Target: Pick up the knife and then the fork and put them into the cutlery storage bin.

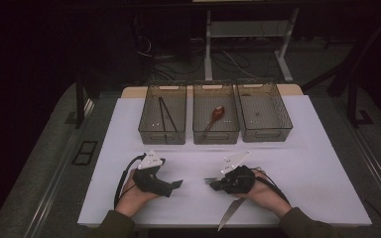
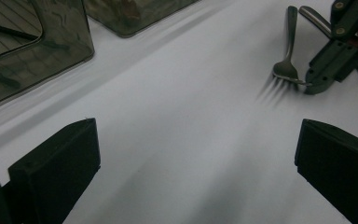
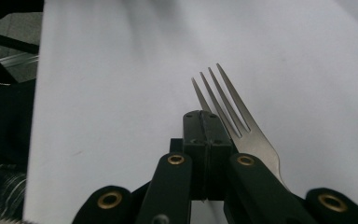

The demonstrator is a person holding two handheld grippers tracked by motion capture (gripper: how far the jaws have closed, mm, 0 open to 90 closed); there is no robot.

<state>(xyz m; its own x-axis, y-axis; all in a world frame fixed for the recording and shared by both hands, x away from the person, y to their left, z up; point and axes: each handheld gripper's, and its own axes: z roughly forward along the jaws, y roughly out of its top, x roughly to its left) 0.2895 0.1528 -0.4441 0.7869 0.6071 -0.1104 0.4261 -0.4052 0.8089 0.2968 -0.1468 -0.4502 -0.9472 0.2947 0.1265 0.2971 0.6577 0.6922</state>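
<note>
A metal fork (image 3: 242, 126) lies on the white table cover (image 1: 307, 163), tines toward the left gripper. My right gripper (image 3: 201, 115) is shut, jaws pressed together with nothing between them; the fork lies along their right side. From the left gripper view, the right gripper's tip (image 2: 315, 86) touches the edge of the fork's tines (image 2: 285, 74). In the high view the right gripper (image 1: 214, 182) points left, with the fork (image 1: 209, 180) at its tip. My left gripper (image 1: 175, 185) rests to the left, pointing right, its jaws open wide (image 2: 198, 128) over bare cover.
A knife (image 1: 230, 213) lies near the front edge by the right hand. Three translucent bins stand at the back: the left bin (image 1: 146, 124) holds dark sticks, the middle bin (image 1: 201, 124) holds a red utensil (image 1: 217, 114), and the right bin (image 1: 284, 119).
</note>
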